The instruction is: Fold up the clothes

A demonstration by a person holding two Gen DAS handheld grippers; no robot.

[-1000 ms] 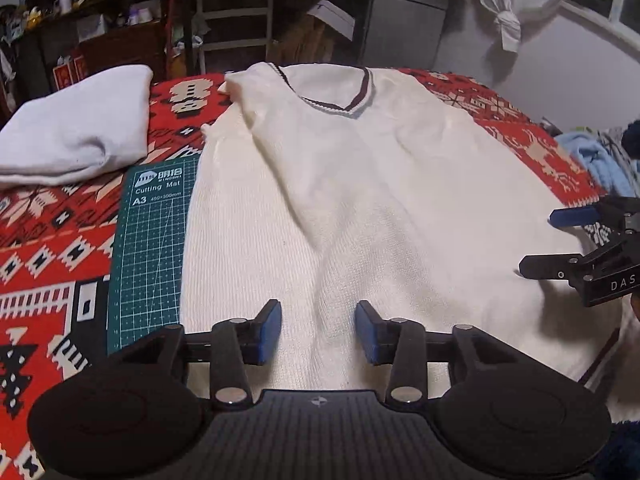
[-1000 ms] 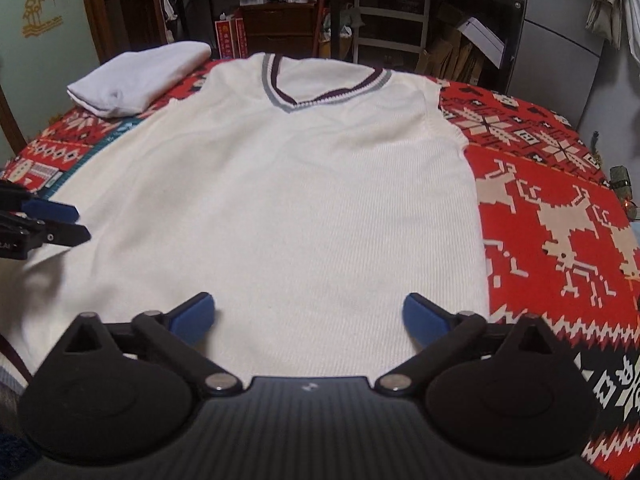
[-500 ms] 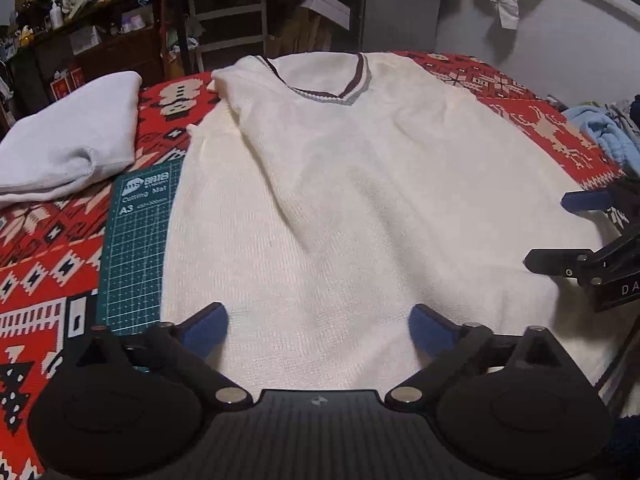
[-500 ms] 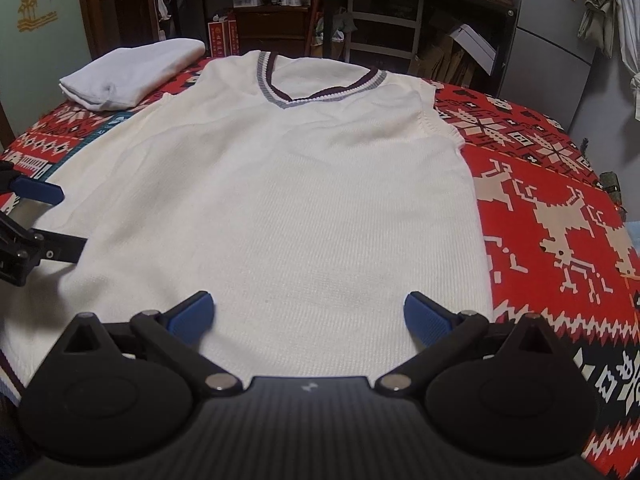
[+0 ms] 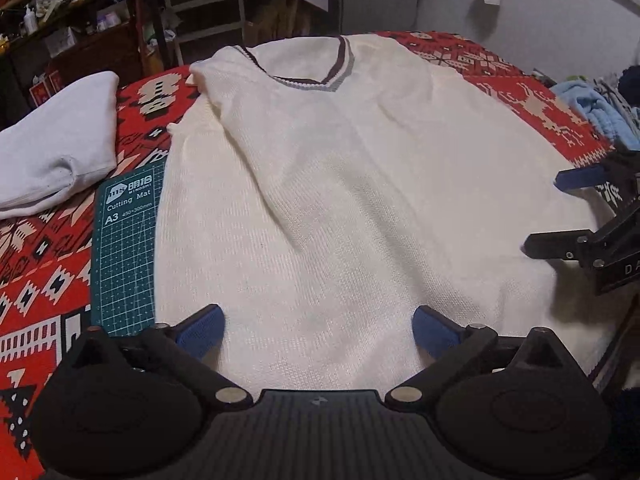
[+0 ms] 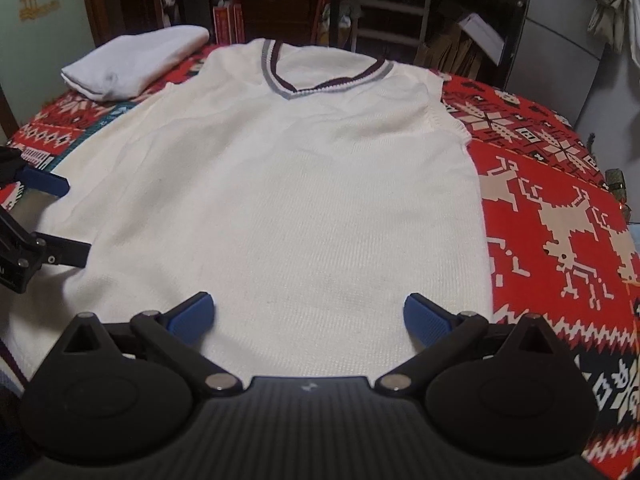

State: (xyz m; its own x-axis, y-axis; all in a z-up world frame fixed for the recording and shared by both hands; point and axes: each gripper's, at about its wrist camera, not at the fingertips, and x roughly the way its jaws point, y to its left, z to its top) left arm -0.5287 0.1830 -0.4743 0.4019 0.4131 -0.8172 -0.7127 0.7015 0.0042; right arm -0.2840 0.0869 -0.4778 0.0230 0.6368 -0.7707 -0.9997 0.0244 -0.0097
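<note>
Lying flat: a cream vest point(image 5: 340, 184) is spread over a red patterned cloth point(image 6: 560, 208), its V-neck at 12 o'clock and its hem at 6 o'clock in both views.
Neck trim: a dark and grey band point(image 6: 320, 84) is seen around the V-neck.
Creases: a fold is seen running from the shoulder at 11 o'clock toward the middle in the left wrist view; elsewhere the knit is mostly smooth.
Left hand-held gripper point(image 5: 318, 330): held over the hem, jaws spread wide, nothing between the blue pads point(image 5: 200, 330); whether the vest is touched cannot be told.
Right hand-held gripper point(image 6: 308, 318): held over the hem nearer the vest's side at 3 o'clock, jaws also spread wide, nothing gripped.
Cross views: each hand-held gripper is caught at the edge of the other's view, at 3 o'clock in the left view and at 9 o'clock in the right, its jaws apart over the vest's side.
Mat point(image 5: 128, 240): a green cutting mat is partly covered by the vest's edge at 9 o'clock.
Folded garment point(image 5: 56, 140): a white piece is laid at 10 o'clock, apart from the vest.
Blue cloth point(image 5: 592, 112): bunched at 2 o'clock, beyond the red cloth.
</note>
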